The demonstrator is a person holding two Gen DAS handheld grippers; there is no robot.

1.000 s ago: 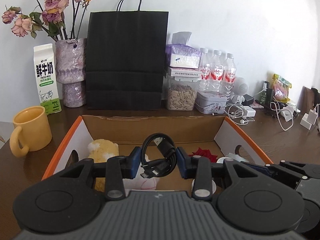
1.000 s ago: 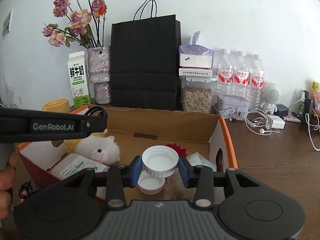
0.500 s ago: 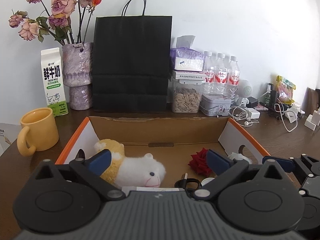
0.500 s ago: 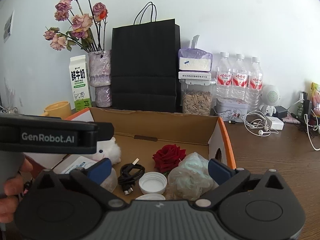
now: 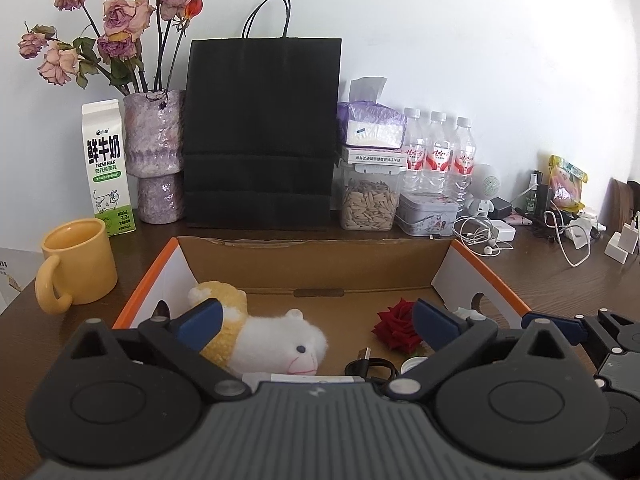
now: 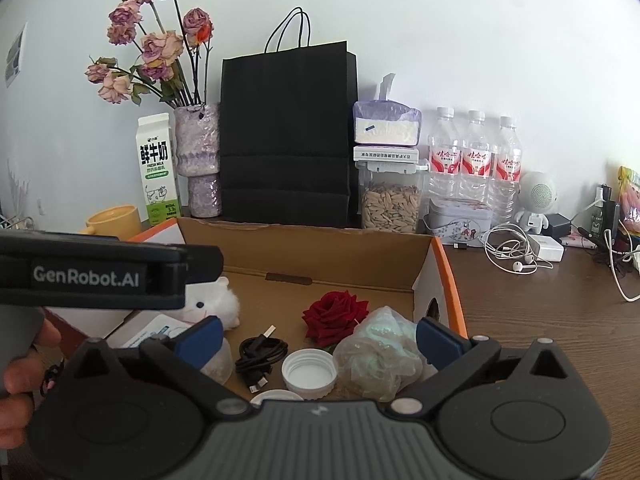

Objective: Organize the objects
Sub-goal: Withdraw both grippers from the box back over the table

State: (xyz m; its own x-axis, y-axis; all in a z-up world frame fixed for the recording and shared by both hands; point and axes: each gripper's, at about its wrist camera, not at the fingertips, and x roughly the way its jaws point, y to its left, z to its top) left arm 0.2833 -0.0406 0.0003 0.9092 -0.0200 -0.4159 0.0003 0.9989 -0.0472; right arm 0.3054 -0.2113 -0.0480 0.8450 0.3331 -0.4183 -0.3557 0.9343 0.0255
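Both grippers, left (image 5: 316, 322) and right (image 6: 318, 338), released; cable (image 6: 261, 354), cap (image 6: 309, 371) dropped in box (image 6: 448, 276).

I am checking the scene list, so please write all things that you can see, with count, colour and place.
box: 1, brown with orange edge, on table
plush: 1, white and yellow, in box, left
rose: 1, red, in box
cable: 1, black, in box
caps: 2, white, in box, front
plastic wad: 1, clear greenish, in box, right
mug: 1, yellow, left of box
milk carton: 1, white and green, at wall
vase: 1, purple, with dried roses
bag: 1, black, behind box
bottles: 3, clear, red labels
seed jar: 1, clear
tin: 1, grey
earphones: 1, white
left gripper: open
right gripper: open
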